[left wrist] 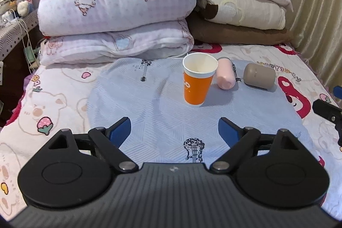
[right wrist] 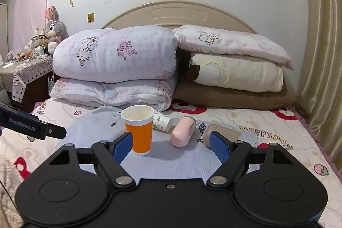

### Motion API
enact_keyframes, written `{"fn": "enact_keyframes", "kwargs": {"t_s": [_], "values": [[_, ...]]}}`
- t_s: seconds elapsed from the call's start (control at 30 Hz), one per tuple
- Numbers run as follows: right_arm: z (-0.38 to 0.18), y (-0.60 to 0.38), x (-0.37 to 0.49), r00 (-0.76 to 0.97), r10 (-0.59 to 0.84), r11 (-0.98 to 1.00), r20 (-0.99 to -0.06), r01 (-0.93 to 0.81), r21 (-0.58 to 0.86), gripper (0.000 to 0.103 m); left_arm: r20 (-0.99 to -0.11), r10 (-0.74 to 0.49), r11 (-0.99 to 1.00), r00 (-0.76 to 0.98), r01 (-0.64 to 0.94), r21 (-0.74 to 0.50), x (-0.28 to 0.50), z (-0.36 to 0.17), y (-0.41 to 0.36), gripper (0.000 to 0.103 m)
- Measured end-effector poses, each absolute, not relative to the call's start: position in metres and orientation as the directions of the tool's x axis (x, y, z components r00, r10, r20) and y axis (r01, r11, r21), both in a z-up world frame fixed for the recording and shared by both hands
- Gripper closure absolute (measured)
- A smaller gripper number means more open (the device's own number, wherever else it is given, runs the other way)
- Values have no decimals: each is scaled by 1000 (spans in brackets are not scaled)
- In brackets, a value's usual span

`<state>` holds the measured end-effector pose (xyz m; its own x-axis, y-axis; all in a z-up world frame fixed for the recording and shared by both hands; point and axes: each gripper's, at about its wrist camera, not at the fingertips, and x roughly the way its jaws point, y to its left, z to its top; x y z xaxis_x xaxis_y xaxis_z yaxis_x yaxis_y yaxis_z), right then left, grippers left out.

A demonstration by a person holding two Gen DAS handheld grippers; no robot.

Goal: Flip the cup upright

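Note:
An orange paper cup (left wrist: 197, 80) with a white rim stands upright, mouth up, on a light blue cloth (left wrist: 149, 112) on the bed. It also shows in the right wrist view (right wrist: 141, 131). My left gripper (left wrist: 174, 129) is open and empty, well short of the cup. My right gripper (right wrist: 171, 142) is open and empty, with the cup just beyond its left finger (right wrist: 123, 145). A pink cup (right wrist: 182, 131), a taupe cup (right wrist: 222, 130) and a white patterned cup (right wrist: 162, 121) lie on their sides to the right of and behind the orange cup.
Folded quilts and pillows (left wrist: 119, 12) are stacked at the head of the bed. A curtain (right wrist: 320, 57) hangs on the right. A bedside table (right wrist: 25, 74) with clutter and a plush rabbit (right wrist: 53, 29) stands at left. The other gripper shows at each view's edge (left wrist: 327, 110) (right wrist: 32, 127).

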<state>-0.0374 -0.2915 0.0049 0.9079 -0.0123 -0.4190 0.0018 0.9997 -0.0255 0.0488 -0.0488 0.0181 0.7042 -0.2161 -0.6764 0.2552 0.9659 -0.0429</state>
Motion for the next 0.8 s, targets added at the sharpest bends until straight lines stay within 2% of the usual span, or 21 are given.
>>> {"fn": "enact_keyframes", "kwargs": {"t_s": [0.1, 0.13, 0.2, 0.23, 0.43, 0.8], "values": [[4, -293, -44, 894, -6, 1000, -447, 15, 15, 17, -663, -209, 968, 719, 247, -38, 37, 22, -44, 10], [3, -293, -45, 891, -16, 999, -454, 30, 22, 9, -660, -203, 970, 723, 243, -32, 34, 22, -43, 8], [2, -292, -51, 896, -41, 998, -442, 61, 30, 1, -651, -194, 971, 734, 236, -23, 27, 24, -41, 5], [1, -292, -53, 897, -63, 996, -437, 87, 35, 0, -648, -190, 972, 737, 233, -20, 24, 25, -40, 2], [3, -288, -66, 899, -129, 989, -419, 149, 16, 0, -643, -188, 976, 742, 217, -35, 13, 27, -32, 0], [6, -283, -77, 891, -152, 986, -428, 169, 2, 0, -647, -134, 989, 750, 145, -37, 3, 25, -21, 0]]}}
